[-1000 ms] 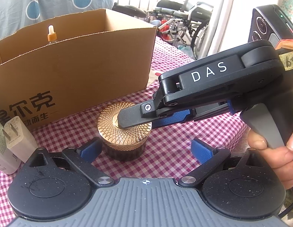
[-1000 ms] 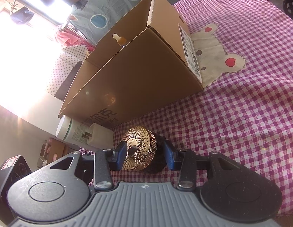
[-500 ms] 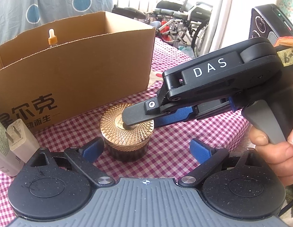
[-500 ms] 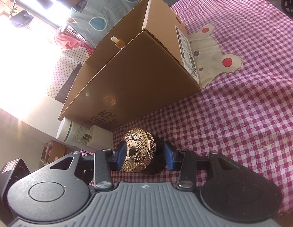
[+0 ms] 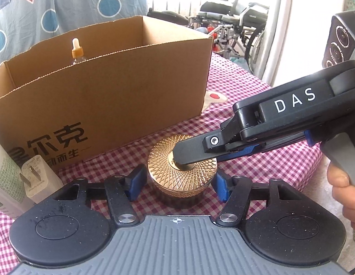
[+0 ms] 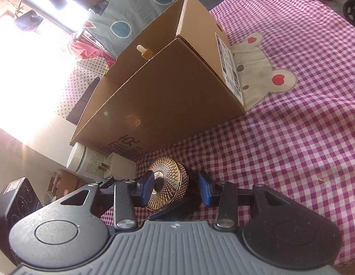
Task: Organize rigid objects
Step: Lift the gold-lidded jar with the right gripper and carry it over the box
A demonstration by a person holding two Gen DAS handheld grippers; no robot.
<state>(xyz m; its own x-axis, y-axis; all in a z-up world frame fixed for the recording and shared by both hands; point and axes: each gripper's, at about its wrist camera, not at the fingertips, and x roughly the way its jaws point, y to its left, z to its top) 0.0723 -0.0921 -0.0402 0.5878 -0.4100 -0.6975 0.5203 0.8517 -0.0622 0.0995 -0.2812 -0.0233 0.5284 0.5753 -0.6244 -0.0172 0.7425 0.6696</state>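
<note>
A dark jar with a gold patterned lid [image 5: 182, 171] stands on the pink checked cloth [image 5: 234, 80] in front of an open cardboard box [image 5: 108, 96]. My right gripper [image 6: 175, 186], rolled on its side, is shut on the jar [image 6: 168, 188]: one pad on the lid's knob, the other against the base. In the left wrist view its upper finger [image 5: 193, 151] lies across the lid. My left gripper [image 5: 178, 184] straddles the jar from the front. Its jaws are closing, and both blue pads look to touch the jar's sides.
A dropper bottle [image 5: 77, 50] stands inside the box. A white plug adapter [image 5: 37, 176] and a white tub [image 5: 3, 176] sit left of the jar. A black device [image 5: 342, 41] is at the far right, a person's hand [image 5: 344, 194] below it. Wheelchairs stand behind the table.
My left gripper's jaws have swung in from wide apart to the jar's sides. The right gripper has kept its hold on the jar, which has stayed in place.
</note>
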